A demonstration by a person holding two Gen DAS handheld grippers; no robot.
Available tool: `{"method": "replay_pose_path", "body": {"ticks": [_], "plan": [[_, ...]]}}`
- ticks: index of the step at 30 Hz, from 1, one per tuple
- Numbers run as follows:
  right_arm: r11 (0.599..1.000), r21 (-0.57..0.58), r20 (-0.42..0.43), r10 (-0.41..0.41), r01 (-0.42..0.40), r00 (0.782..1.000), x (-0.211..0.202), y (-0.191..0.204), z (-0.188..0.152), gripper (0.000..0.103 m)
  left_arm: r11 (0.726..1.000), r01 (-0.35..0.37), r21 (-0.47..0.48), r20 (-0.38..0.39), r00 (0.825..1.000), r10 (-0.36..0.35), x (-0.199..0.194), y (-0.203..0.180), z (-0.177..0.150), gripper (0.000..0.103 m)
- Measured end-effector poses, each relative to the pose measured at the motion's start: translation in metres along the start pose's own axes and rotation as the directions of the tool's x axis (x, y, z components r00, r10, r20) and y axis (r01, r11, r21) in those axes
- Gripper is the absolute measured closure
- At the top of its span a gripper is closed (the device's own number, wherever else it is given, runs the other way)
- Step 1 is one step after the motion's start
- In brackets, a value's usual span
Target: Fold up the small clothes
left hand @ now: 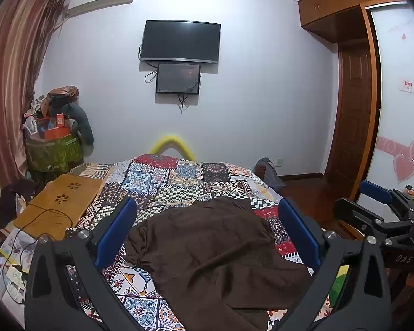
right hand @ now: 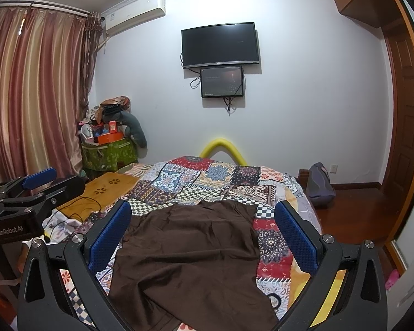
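One brown garment (left hand: 215,253) lies spread and rumpled on the patchwork bedspread (left hand: 162,182) in the left wrist view, directly ahead of and below the left tool (left hand: 207,234). Its cloth fills the gap between the two blue pads (left hand: 116,231), yet neither pad touches it; the tool hangs above with its fingers spread wide and nothing held. At the right edge the right tool (left hand: 383,207) shows, level with the left one and off to the side of the garment. A wooden lap tray (left hand: 60,204) rests on the bed's left side, well apart from the cloth.

From the right wrist, the same brown garment (right hand: 190,259) lies flat between and beneath the right tool (right hand: 204,234), whose blue pads (right hand: 110,234) stand wide apart and grip nothing. The cloth's far edge reaches just past the fingertips. The left tool (right hand: 38,184) shows at the left edge, beside the garment and above the tray; from here I cannot tell its opening.
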State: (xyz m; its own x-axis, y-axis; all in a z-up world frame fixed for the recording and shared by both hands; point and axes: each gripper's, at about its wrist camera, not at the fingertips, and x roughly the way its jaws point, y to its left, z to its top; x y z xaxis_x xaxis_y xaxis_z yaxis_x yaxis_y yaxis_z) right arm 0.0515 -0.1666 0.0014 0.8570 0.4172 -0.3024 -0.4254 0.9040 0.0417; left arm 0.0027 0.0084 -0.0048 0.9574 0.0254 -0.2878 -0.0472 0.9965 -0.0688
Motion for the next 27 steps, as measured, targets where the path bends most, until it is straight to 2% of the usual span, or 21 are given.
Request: {"method": "replay_pose_path", "body": {"ticks": [27], "plan": [[1.0,0.002,0.0,0.003,-0.003,1.0,-0.0001,-0.0012,0.0015,0.0,1.0,-0.002,-0.003,-0.006,1.0,0.001,0.0015,0.0034,-0.0011,0.0]]}}
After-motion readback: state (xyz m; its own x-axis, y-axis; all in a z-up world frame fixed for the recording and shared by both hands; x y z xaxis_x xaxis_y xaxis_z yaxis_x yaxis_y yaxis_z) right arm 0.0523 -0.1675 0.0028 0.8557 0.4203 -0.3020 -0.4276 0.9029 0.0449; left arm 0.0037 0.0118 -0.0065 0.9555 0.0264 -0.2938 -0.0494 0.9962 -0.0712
